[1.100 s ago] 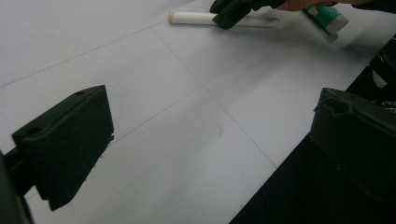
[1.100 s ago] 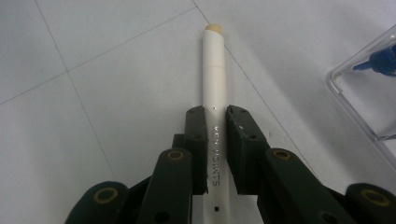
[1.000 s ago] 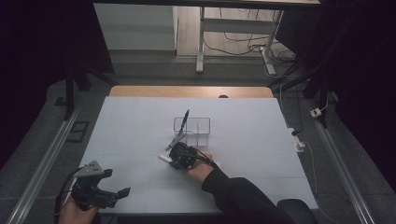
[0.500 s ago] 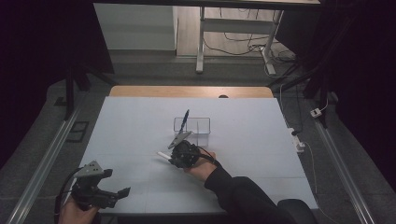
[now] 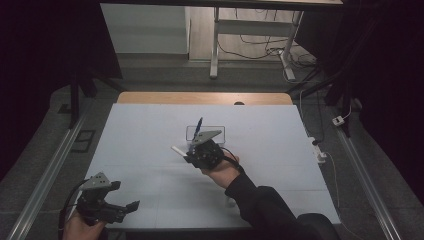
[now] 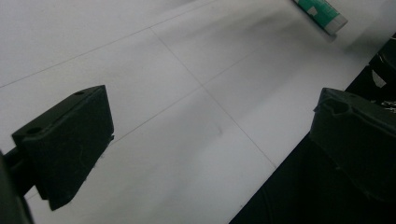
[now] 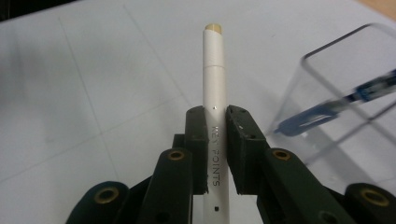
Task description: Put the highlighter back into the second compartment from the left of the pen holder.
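My right gripper [image 5: 190, 155] hovers over the middle of the white table [image 5: 145, 130], shut on a white pen [image 7: 215, 70]. The pen bears grey lettering and ends in a tan tip; in the high view it juts out to the left as the white pen [image 5: 178, 149]. Just beyond stands a clear plastic box [image 5: 206, 132] with a blue pen [image 5: 198, 124] leaning in it. In the right gripper view the clear box [image 7: 341, 65] and blue pen [image 7: 322, 112] lie to the right of the gripper [image 7: 215, 116]. My left gripper [image 5: 125, 210] rests at the table's near left corner, open and holding nothing.
In the left gripper view the jaws [image 6: 210, 135] stand wide over bare white table, and a green-and-white tube [image 6: 322, 10] lies at the top right. Table legs and cables [image 5: 260, 45] lie on the floor beyond the far edge.
My right gripper has risen with the white pen and drifted a little toward the clear box. The left gripper has stayed where it was.
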Action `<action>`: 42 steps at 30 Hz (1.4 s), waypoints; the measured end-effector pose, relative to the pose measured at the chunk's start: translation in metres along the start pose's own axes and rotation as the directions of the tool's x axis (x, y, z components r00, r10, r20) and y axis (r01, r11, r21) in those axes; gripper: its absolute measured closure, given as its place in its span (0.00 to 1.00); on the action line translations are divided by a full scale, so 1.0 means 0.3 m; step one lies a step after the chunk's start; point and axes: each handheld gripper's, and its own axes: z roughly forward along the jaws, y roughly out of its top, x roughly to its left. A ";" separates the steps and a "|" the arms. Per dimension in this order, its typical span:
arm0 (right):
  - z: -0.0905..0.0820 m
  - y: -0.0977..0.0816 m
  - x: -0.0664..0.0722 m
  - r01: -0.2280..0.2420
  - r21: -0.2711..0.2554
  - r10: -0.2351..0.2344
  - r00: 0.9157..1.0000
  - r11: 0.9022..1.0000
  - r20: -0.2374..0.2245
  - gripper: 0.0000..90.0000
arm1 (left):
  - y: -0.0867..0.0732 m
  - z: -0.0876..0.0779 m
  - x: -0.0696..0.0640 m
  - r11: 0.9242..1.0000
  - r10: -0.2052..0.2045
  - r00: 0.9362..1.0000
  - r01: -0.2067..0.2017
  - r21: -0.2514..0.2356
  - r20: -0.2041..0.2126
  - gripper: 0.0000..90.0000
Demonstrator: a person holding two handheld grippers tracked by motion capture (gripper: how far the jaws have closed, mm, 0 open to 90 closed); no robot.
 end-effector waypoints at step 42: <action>-0.009 0.113 -0.234 -0.055 -0.283 0.103 0.982 0.958 0.159 0.88 | 0.001 0.001 0.004 1.000 -0.005 1.000 0.005 0.001 0.008 0.00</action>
